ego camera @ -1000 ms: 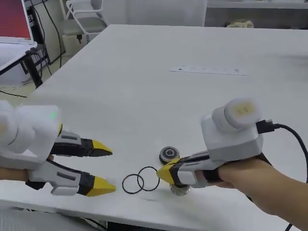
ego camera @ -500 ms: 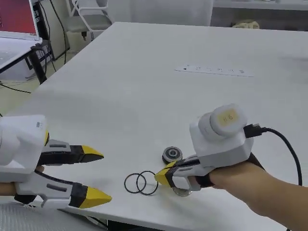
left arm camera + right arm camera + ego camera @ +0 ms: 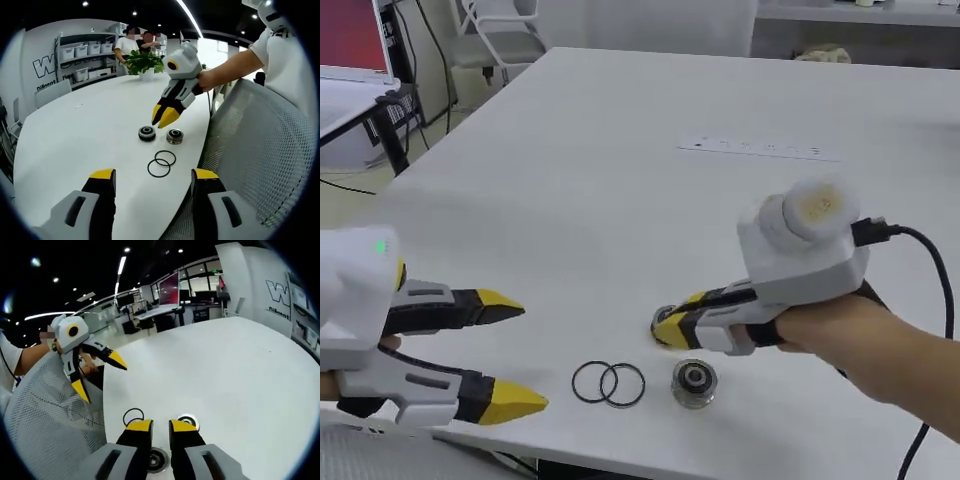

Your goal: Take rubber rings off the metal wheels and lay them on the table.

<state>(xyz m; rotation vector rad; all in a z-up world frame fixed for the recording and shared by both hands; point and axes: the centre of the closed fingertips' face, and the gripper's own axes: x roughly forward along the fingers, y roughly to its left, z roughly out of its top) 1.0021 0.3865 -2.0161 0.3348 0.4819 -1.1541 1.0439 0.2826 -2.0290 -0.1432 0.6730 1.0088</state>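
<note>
Two thin black rubber rings (image 3: 608, 383) lie flat on the white tabletop (image 3: 620, 180), overlapping at one edge. Their shared long axis runs from your left hand-held gripper (image 3: 515, 353), whose jaws are spread wide, toward the metal wheel (image 3: 694, 382). Your right hand-held gripper (image 3: 667, 328) hovers just beyond them, jaws narrowly apart and empty.

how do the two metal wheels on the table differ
The nearer wheel has a bare silver rim; the farther wheel looks dark-rimmed. The nearer wheel sits clear; the right gripper hangs by the farther wheel. Both lie flat near two loose rubber rings.
</note>
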